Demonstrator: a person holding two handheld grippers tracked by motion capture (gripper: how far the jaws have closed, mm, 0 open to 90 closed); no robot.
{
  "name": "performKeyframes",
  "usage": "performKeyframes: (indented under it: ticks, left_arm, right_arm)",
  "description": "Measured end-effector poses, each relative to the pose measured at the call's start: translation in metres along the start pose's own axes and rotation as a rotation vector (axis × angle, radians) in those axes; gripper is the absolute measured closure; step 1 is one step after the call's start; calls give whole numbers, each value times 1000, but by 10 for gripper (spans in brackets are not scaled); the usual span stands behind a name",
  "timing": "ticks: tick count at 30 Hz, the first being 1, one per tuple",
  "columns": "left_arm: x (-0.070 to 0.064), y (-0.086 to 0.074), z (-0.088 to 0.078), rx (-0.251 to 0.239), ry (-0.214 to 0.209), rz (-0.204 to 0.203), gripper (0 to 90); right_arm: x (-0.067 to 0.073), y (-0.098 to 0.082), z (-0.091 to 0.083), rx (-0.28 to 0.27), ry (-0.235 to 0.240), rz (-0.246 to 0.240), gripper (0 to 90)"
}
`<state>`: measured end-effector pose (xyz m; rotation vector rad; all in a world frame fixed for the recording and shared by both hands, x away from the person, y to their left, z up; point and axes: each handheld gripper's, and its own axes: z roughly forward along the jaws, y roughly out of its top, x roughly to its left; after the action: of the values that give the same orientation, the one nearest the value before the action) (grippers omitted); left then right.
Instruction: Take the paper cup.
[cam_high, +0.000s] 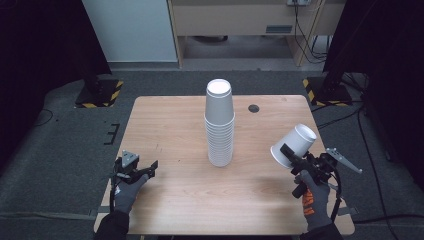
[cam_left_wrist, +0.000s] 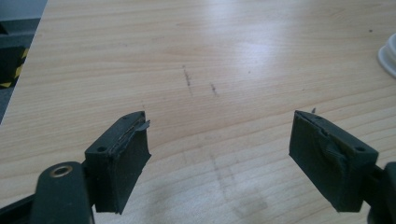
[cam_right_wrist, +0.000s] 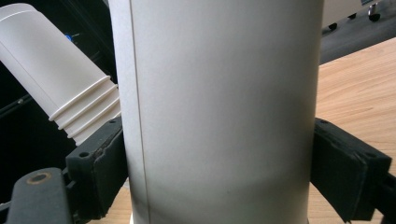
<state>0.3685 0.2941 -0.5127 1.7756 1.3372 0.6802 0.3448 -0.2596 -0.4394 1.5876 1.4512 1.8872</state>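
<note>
Right gripper view: cup (cam_right_wrist: 219, 112) (white) between claw (cam_right_wrist: 219, 177) jaws

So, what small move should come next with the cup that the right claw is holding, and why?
Probably carry the single cup left toward the stack of cups and turn it upright. The right claw is shut on it, tilted, above the table's right side and apart from the stack. The left claw is open and holds nothing, so it seems free to steady the stack.

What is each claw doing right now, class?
Left claw: open, holding nothing, above the table.
Right claw: shut on a single white cup, tilted.
</note>
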Motion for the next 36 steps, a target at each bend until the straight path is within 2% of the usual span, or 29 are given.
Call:
performKeyframes:
  ticks: [5, 14, 19, 25, 36]
  left_arm:
    - [-4, 2, -1, -29, -17, 14, 194]
    - [-14, 7, -5, -86, -47, 27, 197]
    - [-19, 10, -8, -119, -66, 35, 200]
    - [-29, 13, -11, -152, -95, 53, 202]
    - [-56, 20, -12, -189, -171, 77, 200]
  right_arm:
    - [0, -1, 0, -6, -4, 18, 140]
    - [-7, -11, 2, -12, -9, 125, 140]
    - [-8, -14, 3, -13, -20, 146, 140]
    - [-9, -17, 4, -15, -2, 203, 141]
    - [-10, -21, 6, -12, 16, 249, 141]
